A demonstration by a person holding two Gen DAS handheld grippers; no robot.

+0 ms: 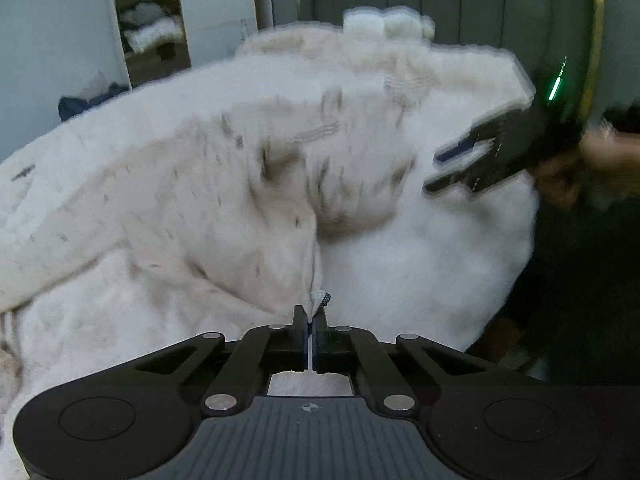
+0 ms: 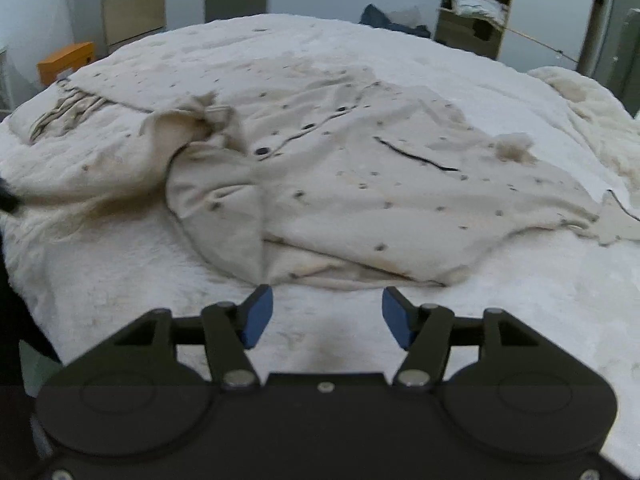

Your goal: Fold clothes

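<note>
Cream fabric with small dark dots, a buttoned garment, lies rumpled across a white fluffy bed cover. The left gripper has its fingers closed on a corner of the garment, pulling it up into a ridge. The right gripper hovers just before the garment's near edge, fingers spread wide apart, holding nothing.

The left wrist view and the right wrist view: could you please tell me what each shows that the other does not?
Only the left wrist view shows the left gripper shut on a corner of the dotted cream garment, with the right gripper seen from outside. Only the right wrist view shows the garment's dark buttons, a slit pocket and an orange box. Both show the garment lying on the white fluffy blanket.
</note>
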